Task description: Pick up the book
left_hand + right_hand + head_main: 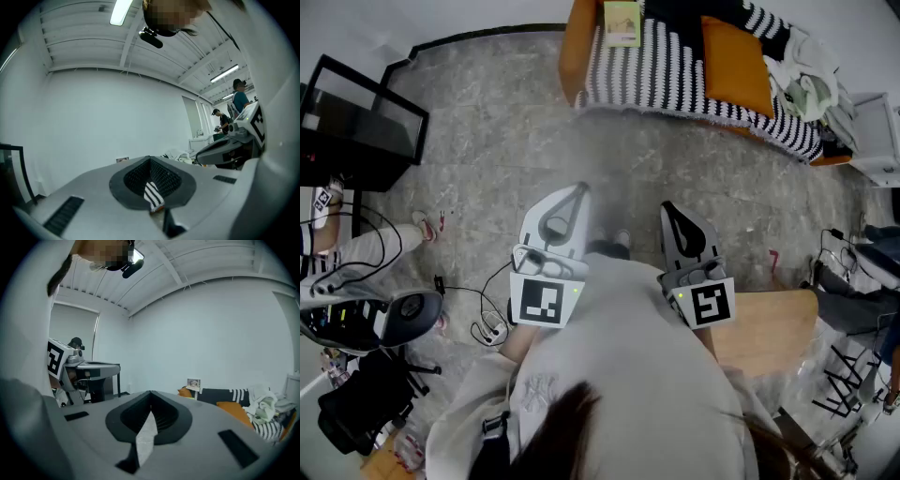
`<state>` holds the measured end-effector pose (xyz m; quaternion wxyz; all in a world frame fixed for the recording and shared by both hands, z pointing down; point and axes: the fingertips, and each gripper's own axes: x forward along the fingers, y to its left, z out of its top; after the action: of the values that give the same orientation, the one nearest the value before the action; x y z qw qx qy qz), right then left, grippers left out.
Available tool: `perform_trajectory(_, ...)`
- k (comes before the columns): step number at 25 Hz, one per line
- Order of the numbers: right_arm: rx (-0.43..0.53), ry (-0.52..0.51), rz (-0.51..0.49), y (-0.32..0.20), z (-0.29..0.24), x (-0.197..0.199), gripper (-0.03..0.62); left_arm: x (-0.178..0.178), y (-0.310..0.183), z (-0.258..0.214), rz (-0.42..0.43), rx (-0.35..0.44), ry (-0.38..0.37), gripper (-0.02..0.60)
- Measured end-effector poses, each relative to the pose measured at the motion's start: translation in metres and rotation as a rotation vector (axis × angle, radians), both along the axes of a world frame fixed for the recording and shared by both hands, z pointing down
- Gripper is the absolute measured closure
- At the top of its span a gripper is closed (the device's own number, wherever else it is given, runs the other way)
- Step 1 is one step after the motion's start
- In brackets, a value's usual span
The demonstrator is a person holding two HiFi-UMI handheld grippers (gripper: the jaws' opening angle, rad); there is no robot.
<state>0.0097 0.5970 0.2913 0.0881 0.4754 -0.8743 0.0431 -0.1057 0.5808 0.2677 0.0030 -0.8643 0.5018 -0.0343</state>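
The book (pixel 622 22), pale yellow-green, sits at the left end of the striped sofa (pixel 675 66), far ahead of both grippers. It also shows small in the right gripper view, as the book (pixel 193 383) beside an orange cushion. My light grey left gripper (pixel 579 190) is held over the floor, jaw tips meeting, nothing in them. Beside it my dark right gripper (pixel 667 208) is shut and empty too. In the left gripper view the left gripper (pixel 150 159) points level at the white wall, and in the right gripper view the right gripper (pixel 151 392) points toward the sofa.
A black glass-topped stand (pixel 356 122) is at the left, with cables (pixel 478 323) and a slipper (pixel 427 226) on the stone floor. A wooden tabletop (pixel 773 328) lies at the right. White clothes (pixel 806 89) are heaped on the sofa's right end. People (pixel 240 98) stand far off.
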Motion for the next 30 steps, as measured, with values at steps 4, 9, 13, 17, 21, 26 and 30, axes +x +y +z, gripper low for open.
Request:
perform_trajectory(4,0.006,-0.007,-0.014,0.007,-0.003,-0.003,0.574,-0.002,0.005,-0.003,-0.018,0.001,0.018,0.572)
perform_trajectory(9,0.009,-0.011,-0.03,0.018,-0.004,-0.002,0.574,0.003,0.016,-0.006,-0.005,0.015,-0.007,0.572)
perform_trajectory(13,0.016,-0.016,-0.04,0.024,-0.004,0.005,0.574,0.01,0.022,-0.006,0.004,0.028,-0.046,0.572)
perform_trajectory(17,0.023,-0.034,-0.036,0.026,-0.003,0.017,0.574,0.016,0.023,-0.006,-0.034,0.024,0.002,0.572)
perform_trajectory(21,0.039,-0.114,-0.056,0.032,-0.007,0.03,0.574,0.023,0.026,-0.005,-0.055,0.026,0.015,0.572)
perform_trajectory(26,0.019,-0.148,-0.084,0.034,-0.001,0.044,0.574,0.034,0.026,-0.004,-0.074,0.029,0.025,0.572)
perform_trajectory(30,0.01,-0.174,-0.115,0.034,-0.004,0.046,0.574,0.037,0.024,-0.001,-0.08,0.006,0.019,0.572)
